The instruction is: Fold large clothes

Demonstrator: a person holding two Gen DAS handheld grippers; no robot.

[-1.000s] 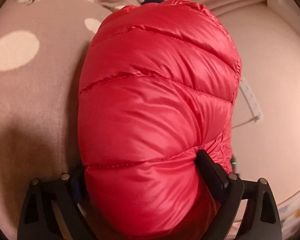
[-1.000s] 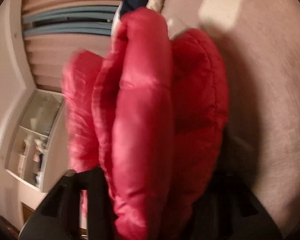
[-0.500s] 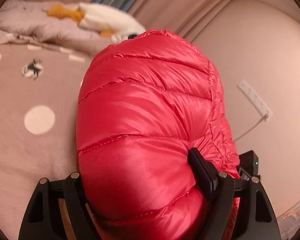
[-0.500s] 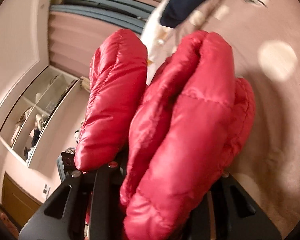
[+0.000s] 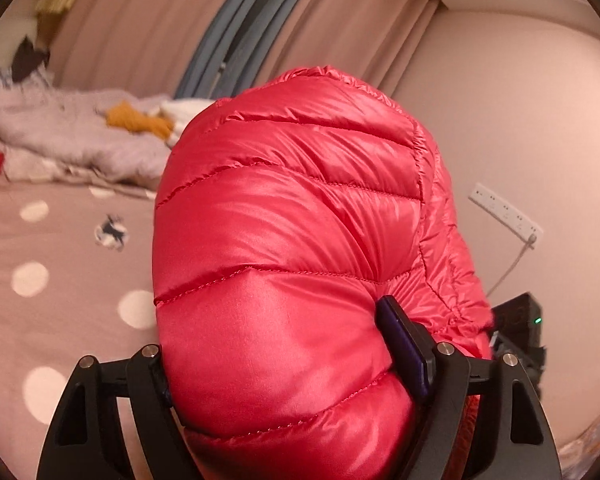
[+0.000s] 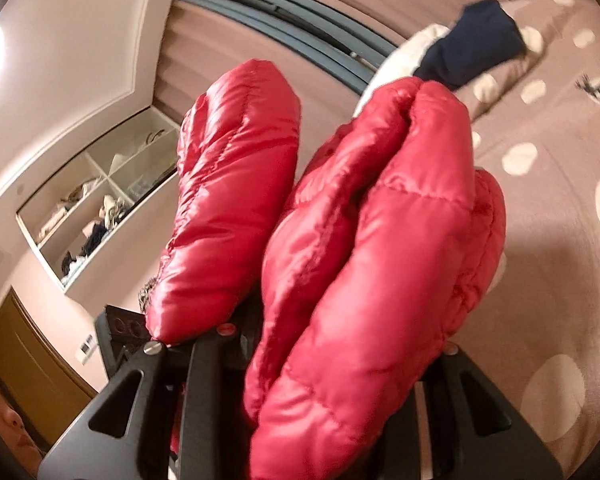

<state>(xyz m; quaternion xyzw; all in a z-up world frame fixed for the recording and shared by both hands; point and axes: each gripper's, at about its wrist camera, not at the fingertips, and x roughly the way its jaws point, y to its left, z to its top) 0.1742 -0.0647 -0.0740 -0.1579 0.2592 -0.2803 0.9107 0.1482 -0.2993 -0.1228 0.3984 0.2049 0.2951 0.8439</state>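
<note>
A red quilted down jacket [image 5: 292, 248] fills the left wrist view as a thick folded bundle. My left gripper [image 5: 280, 364] is shut on it, and the right pad [image 5: 404, 344] dents the padding. The bundle hangs above the dotted bed cover [image 5: 40, 280]. In the right wrist view, several folded layers of the same red jacket [image 6: 372, 264] are squeezed between the fingers of my right gripper [image 6: 332, 348], which is shut on them. One loose lobe of the jacket [image 6: 236, 184] bulges outside the left finger. Both grippers' fingertips are buried in the fabric.
A heap of pale, mustard and red clothes [image 5: 80, 136] lies at the far side of the bed. Curtains [image 5: 148, 28] hang behind. A power strip [image 5: 504, 212] is on the wall. A dark blue garment [image 6: 472, 52], a wall shelf niche [image 6: 100, 196] and a person's face [image 6: 0, 412] show.
Both grippers have lifted the red jacket up off the bed and rolled. The views now show curtains and wall instead of mostly bed cover. The grips have not let go.
</note>
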